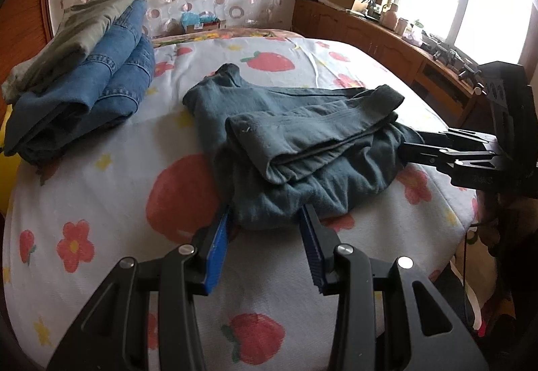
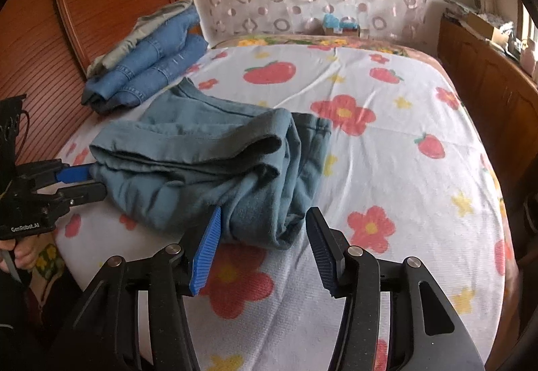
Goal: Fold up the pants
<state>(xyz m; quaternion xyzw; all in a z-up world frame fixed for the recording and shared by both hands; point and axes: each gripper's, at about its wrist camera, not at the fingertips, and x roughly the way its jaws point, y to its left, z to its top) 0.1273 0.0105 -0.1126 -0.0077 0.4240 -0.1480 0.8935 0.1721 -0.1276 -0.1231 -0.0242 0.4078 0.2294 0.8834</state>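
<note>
The grey-blue pants [image 1: 302,135] lie bunched in loose folds in the middle of the bed, also seen in the right wrist view [image 2: 201,162]. My left gripper [image 1: 265,213] stands open, and the near fold of the pants fills the gap between its blue pads [image 1: 218,246]. From the right wrist view the left gripper [image 2: 95,184] meets the bundle's left end. My right gripper [image 2: 265,216] is open around the bundle's near corner, with a little space beside its right pad [image 2: 322,250]. In the left wrist view the right gripper [image 1: 408,142] touches the bundle's right end.
A stack of folded jeans [image 1: 101,75] with an olive garment on top sits at the bed's far left [image 2: 151,61]. The strawberry-and-flower bedsheet [image 1: 101,202] spreads to the right [image 2: 403,152]. A wooden cabinet [image 1: 370,31] lines the right wall. A person's hand [image 2: 20,253] holds the left gripper.
</note>
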